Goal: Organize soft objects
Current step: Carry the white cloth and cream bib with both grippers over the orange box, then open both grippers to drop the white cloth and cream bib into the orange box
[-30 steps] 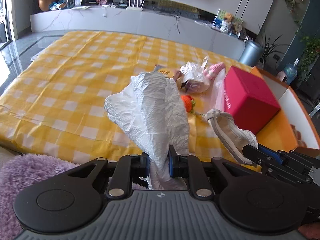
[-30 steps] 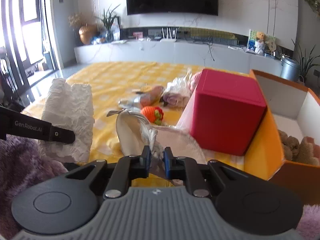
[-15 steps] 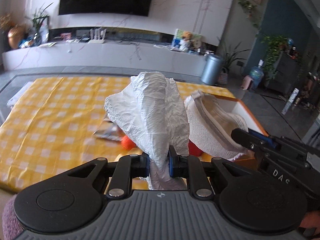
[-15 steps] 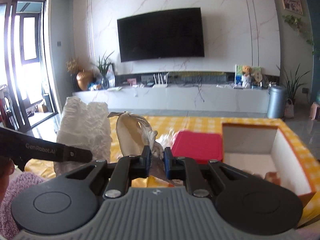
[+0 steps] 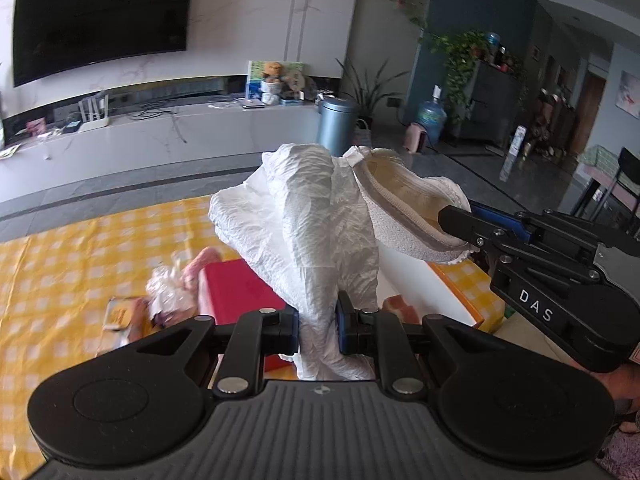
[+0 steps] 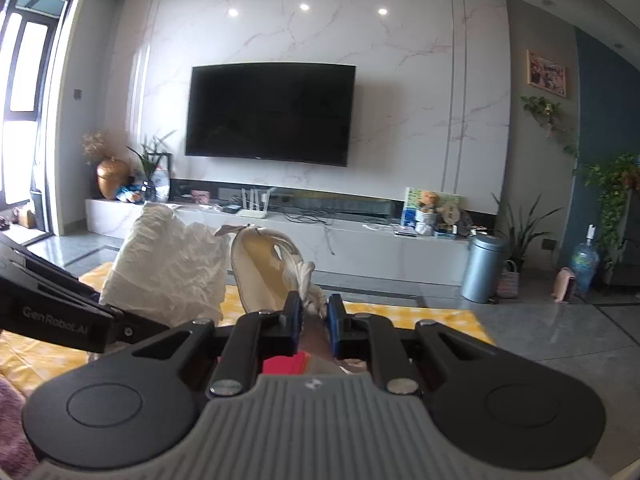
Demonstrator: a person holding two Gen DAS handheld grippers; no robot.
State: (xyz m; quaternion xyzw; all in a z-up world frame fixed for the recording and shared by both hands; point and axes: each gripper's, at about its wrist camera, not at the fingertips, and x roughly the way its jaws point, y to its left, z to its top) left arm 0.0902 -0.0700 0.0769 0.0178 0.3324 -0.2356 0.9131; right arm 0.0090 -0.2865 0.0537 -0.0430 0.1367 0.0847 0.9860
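My left gripper (image 5: 318, 326) is shut on a crumpled white cloth (image 5: 308, 224), which stands up from its pads high above the yellow checked cloth (image 5: 60, 264). My right gripper (image 6: 310, 320) is shut on a cream soft slipper (image 6: 264, 268), held up beside it. In the left wrist view the slipper (image 5: 404, 208) and the right gripper (image 5: 468, 224) come in from the right, the slipper touching the cloth's edge. In the right wrist view the white cloth (image 6: 168, 268) sits to the left. Below both lies an orange box (image 5: 468, 292) with white inner walls.
A red cube (image 5: 236, 284), a pink soft toy (image 5: 196, 268), a crinkled plastic-wrapped item (image 5: 166, 292) and a small packet (image 5: 118, 314) lie on the checked cloth. Behind stand a white TV bench (image 6: 360, 240), a grey bin (image 6: 482, 266), plants and a water bottle. A purple fluffy rug (image 6: 12, 408) lies at lower left.
Both grippers have risen with their loads and swung right, from low over the checked cloth to above the orange box. The slipper and the white cloth have come close together.
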